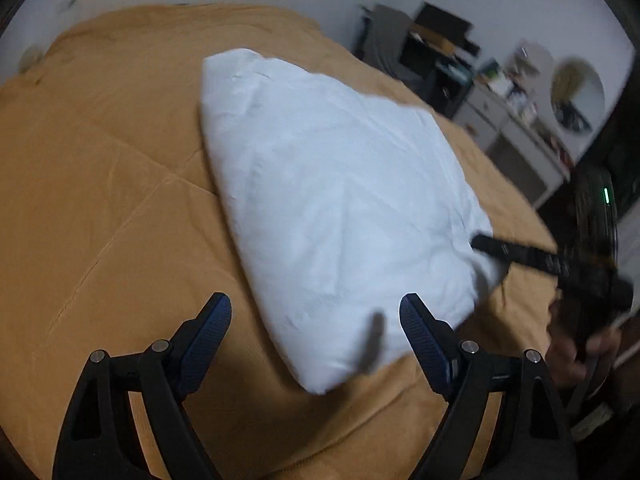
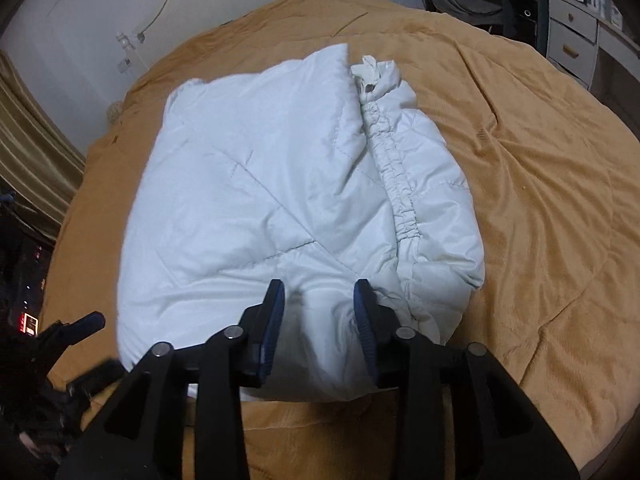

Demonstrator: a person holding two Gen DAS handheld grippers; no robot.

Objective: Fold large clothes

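jacket: I see the white puffer jacket [image 2: 280, 184] lying folded into a thick bundle on the orange bedspread [image 2: 540, 160], roughly mid-bed.
long axis: in the right wrist view it runs away from me, near edge under the jaws, collar end far; the zipper placket [image 2: 394, 184] runs the same way, right of centre.
right gripper [image 2: 320, 308]: jaws apart, straddling a puffed ridge at the jacket's near edge. Fabric sits between the pads, but I see no pinch; I read it as released, not gripping.
left gripper [image 1: 316, 320]: jaws spread wide, nothing between them. It hangs over the bedspread with the bundle's near corner just ahead, between the fingertips.
nearer hand: the right is on the jacket; the left is just short of its corner. In the left wrist view the right gripper appears blurred at the bundle's right edge.
progress: my judgement is that the sides are already folded in and one lengthwise fold or a tidy-up remains.
next move: I'd take the near edge with both grippers and carry it along the long axis towards the collar.
risk: padding is springy, so the bundle may puff open once let go.
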